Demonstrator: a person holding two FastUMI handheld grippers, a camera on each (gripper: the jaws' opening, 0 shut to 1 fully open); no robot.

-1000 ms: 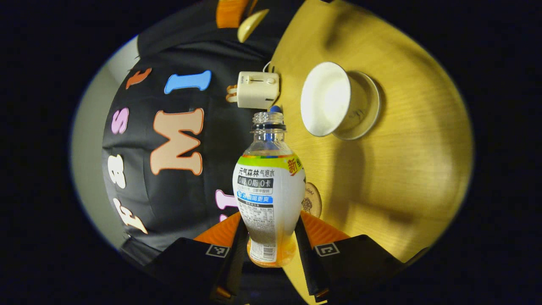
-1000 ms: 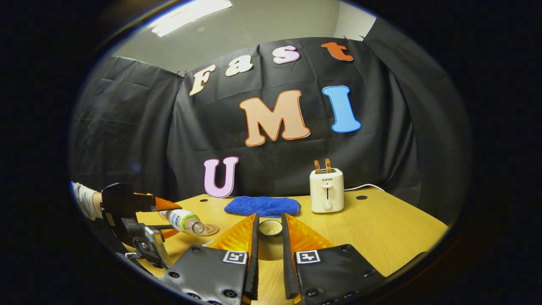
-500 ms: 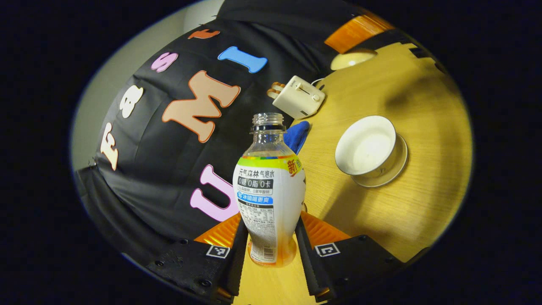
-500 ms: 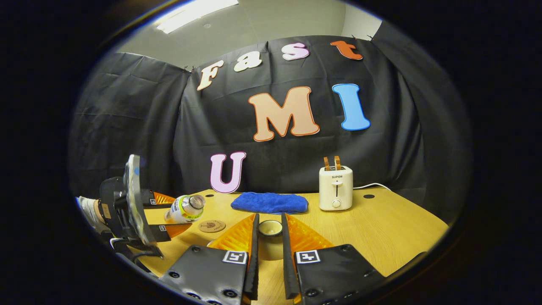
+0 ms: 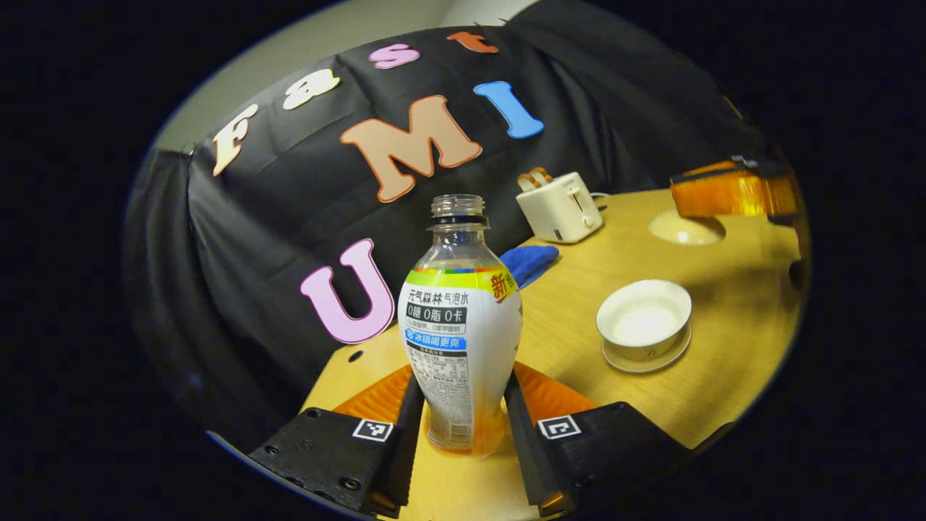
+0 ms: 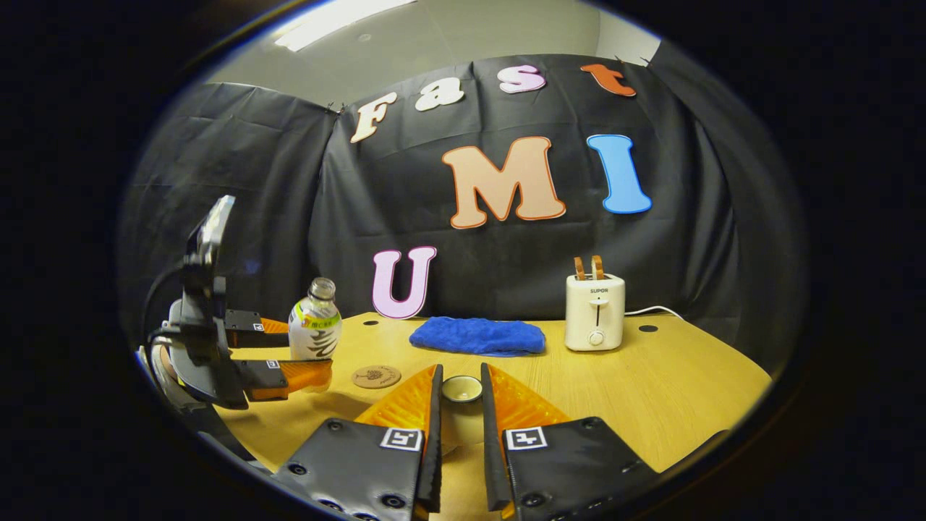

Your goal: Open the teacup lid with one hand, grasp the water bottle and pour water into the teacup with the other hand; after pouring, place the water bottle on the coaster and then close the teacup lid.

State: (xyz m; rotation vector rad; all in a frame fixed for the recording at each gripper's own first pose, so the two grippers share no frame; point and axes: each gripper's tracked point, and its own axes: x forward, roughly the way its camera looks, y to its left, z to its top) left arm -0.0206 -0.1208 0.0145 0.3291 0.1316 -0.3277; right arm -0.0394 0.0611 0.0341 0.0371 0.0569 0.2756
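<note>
A light wooden table carries everything. On it, toward the back by the black cloth, a folded blue towel lies flat and a cream toaster stands upright to its right, well apart from it. Nearer the front, a round coaster lies on the wood, and a white saucer rests there with an uncovered teacup on it.

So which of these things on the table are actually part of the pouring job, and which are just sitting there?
Part of the job:
- water bottle, upright, gripped by the left tool
- teacup on its saucer, uncovered
- teacup lid, held by the right tool
- coaster, nothing on it

Just lying about:
- toaster
- blue cloth
</note>
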